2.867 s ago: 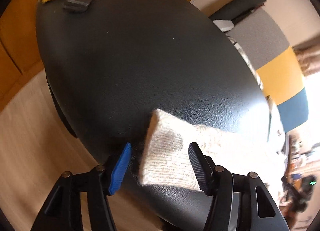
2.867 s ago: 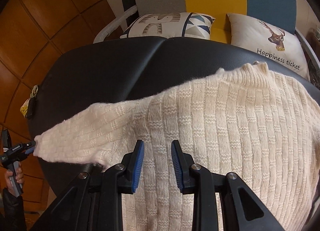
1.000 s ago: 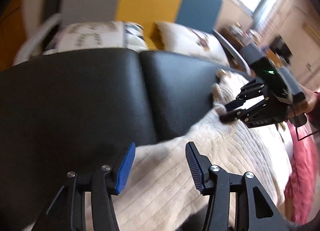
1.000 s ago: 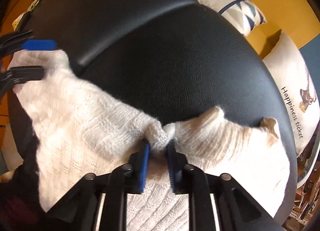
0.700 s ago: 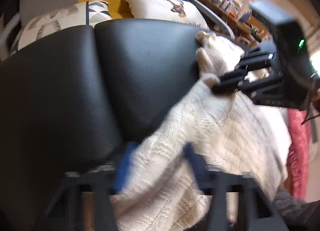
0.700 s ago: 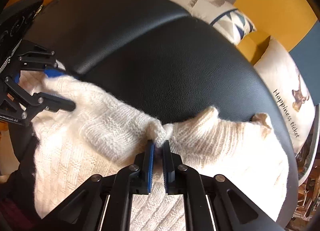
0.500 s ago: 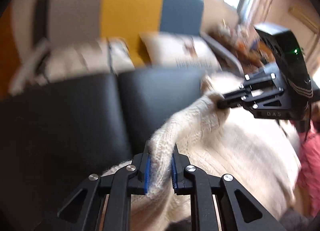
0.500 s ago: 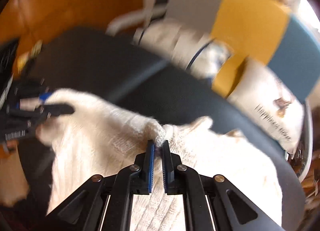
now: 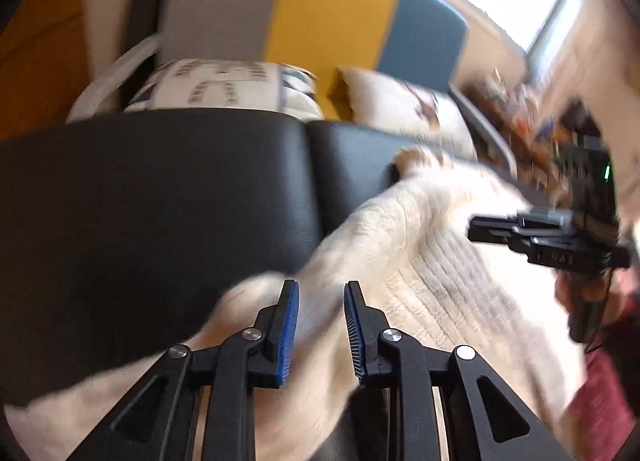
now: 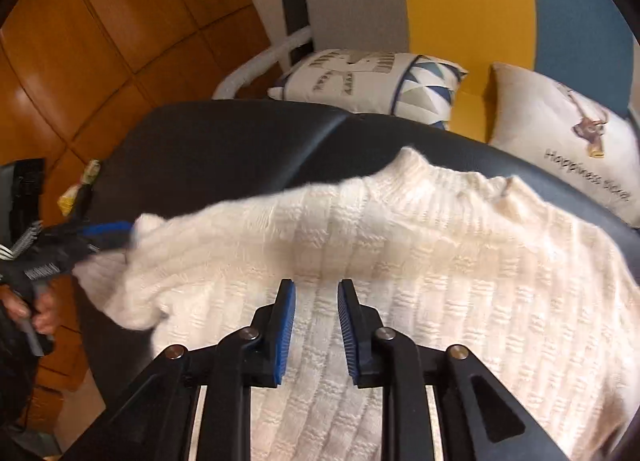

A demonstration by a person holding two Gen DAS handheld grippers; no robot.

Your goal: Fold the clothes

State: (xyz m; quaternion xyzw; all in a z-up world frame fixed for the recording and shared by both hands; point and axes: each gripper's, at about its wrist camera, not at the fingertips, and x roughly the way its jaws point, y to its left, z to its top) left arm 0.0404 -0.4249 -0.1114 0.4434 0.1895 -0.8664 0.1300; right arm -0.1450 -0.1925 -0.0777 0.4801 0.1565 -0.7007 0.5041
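Both grippers have let go since half a second ago: each was pinched on a bunch of knit then, and now their jaws stand apart with nothing between them. On the black table the cream sweater lies spread, its collar at the far edge and its body running to the near edge.

From the right wrist view, the right gripper hangs over the middle of the sweater, blue pads parted, not touching the knit as far as can be seen. At far left the left gripper sits at the tip of the sleeve, which is bunched at the table's left edge; a hand holds its handle.

From the left wrist view, blurred by motion, the left gripper is open above the sleeve, and the right gripper shows at right over the sweater.

Beyond the table stands a chair in grey, yellow and blue, with two cushions on it.
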